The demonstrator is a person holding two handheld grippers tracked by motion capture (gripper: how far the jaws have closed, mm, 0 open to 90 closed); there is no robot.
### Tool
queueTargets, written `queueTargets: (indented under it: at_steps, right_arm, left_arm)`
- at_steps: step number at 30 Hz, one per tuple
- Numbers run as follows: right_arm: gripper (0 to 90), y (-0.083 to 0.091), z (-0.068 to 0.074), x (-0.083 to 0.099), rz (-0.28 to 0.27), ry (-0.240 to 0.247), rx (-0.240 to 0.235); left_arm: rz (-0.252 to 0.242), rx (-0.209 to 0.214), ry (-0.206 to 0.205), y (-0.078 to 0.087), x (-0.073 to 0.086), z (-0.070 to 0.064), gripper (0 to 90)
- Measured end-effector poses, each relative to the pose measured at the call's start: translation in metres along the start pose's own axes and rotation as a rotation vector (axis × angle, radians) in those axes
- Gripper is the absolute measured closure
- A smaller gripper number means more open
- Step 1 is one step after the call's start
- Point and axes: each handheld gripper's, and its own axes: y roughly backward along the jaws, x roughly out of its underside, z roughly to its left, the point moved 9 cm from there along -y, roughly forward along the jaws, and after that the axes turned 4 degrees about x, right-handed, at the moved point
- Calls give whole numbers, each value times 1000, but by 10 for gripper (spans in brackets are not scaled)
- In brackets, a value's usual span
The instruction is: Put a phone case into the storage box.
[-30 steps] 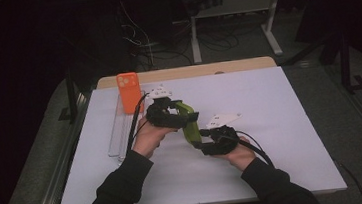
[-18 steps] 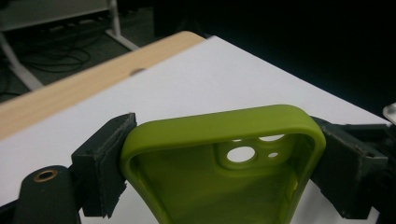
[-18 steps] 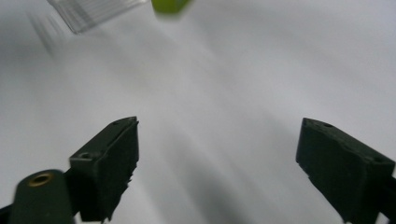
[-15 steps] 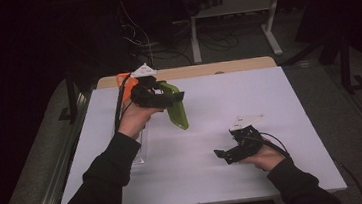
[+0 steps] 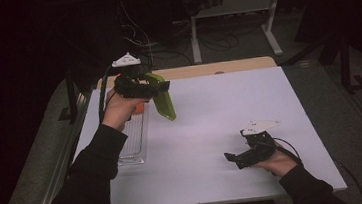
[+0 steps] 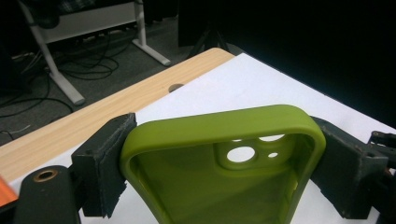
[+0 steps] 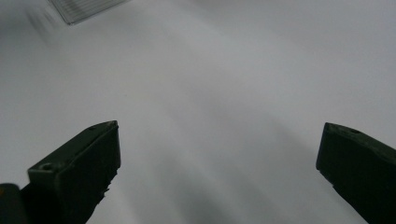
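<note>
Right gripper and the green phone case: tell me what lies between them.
Only bare white tabletop, by the high view. The right gripper rests low and open; the left gripper holds the green phone case up.

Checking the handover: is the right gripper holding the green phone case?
No, the right gripper is open over bare table; the left gripper clamps the green phone case.
</note>
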Motion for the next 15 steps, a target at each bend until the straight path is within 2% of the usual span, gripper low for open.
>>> queueTargets:
  at_steps: [8, 15]
  right_arm:
    - [0, 6, -5, 15, 10, 21, 17]
    - [0, 10, -6, 21, 16, 15, 21]
  left_arm:
    - [-10, -36, 12, 15, -1, 17, 149]
    - [-20, -79, 10, 30, -7, 37, 149]
